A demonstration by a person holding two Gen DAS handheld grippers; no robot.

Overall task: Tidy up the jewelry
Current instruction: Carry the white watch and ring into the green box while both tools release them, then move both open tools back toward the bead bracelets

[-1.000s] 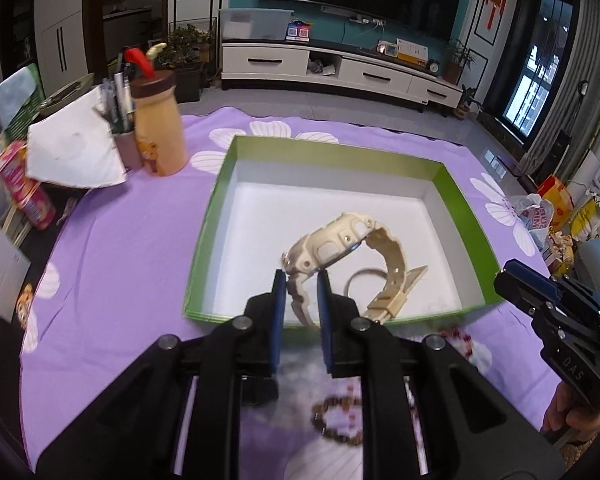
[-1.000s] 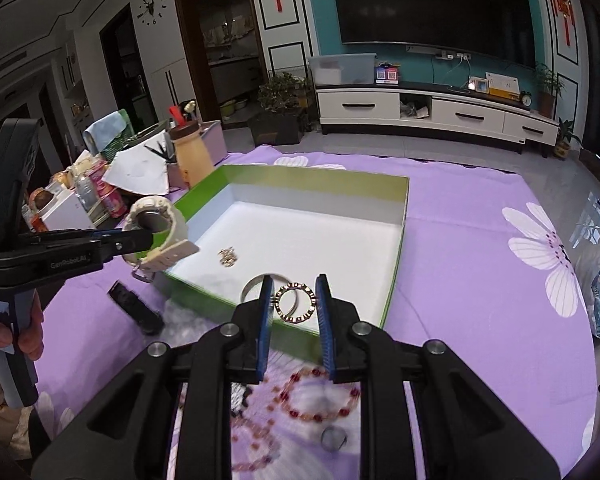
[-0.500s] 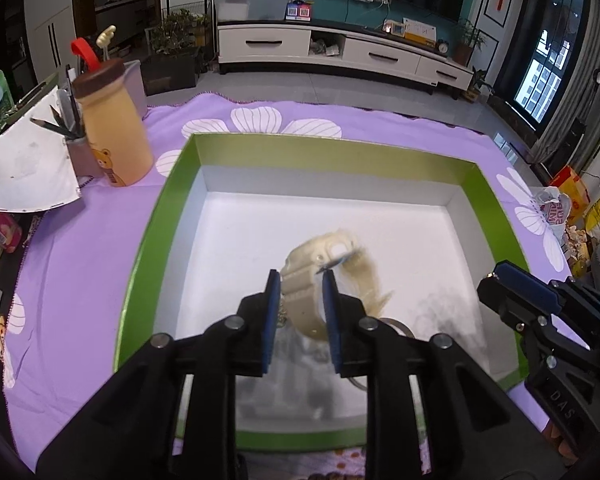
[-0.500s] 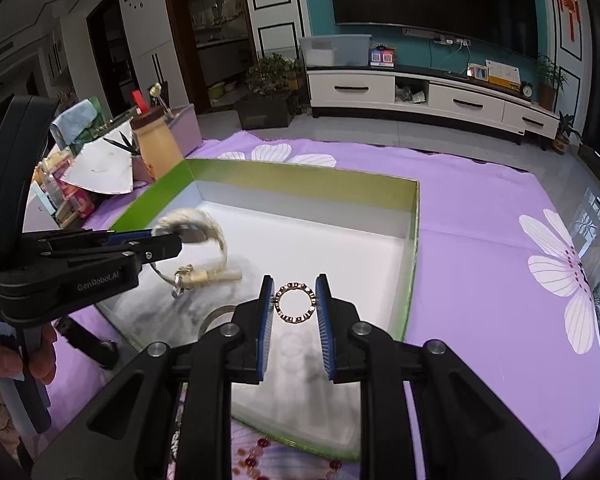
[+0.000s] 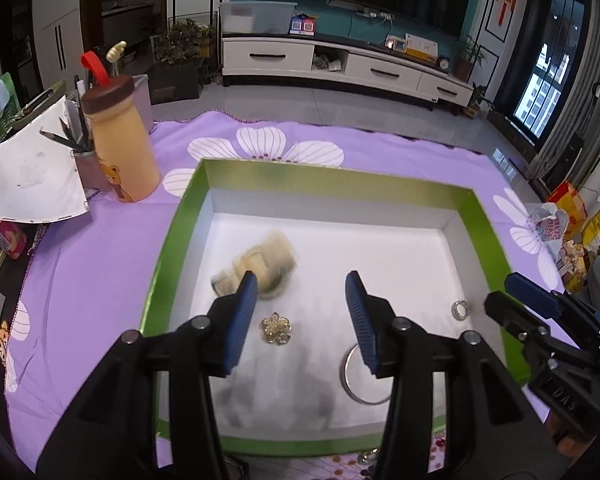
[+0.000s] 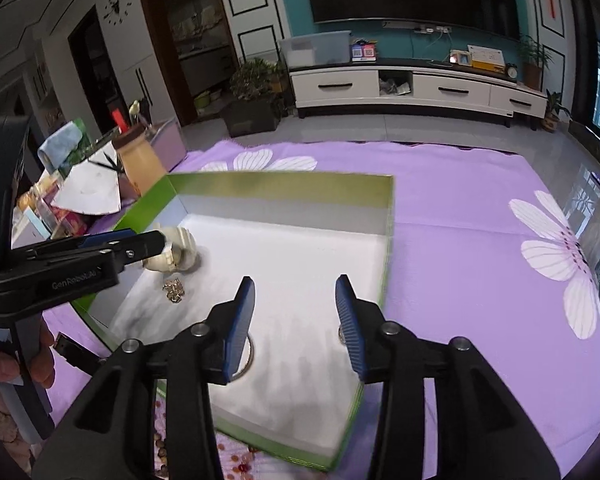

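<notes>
A green box (image 5: 168, 280) with a white floor lies on the purple cloth. In it are a cream watch (image 5: 260, 270), blurred, a gold flower brooch (image 5: 276, 329), a silver bangle (image 5: 350, 380) and a small beaded ring (image 5: 460, 309). My left gripper (image 5: 300, 316) is open and empty above the box, behind the watch. My right gripper (image 6: 294, 316) is open and empty over the box's right part; the ring (image 6: 341, 334) lies by its right finger. The watch (image 6: 178, 256), the brooch (image 6: 174, 290) and the left gripper (image 6: 140, 246) also show in the right wrist view.
A tan bottle (image 5: 120, 144), a pencil cup (image 5: 86, 164) and papers (image 5: 32, 184) stand left of the box. Bead bracelets (image 6: 162, 456) lie on the cloth in front of the box. A bag of snacks (image 5: 548, 224) sits at the right edge.
Both grippers have opened. The left one has let the watch go into the box. The right one has let the beaded ring go into the box's right side.
</notes>
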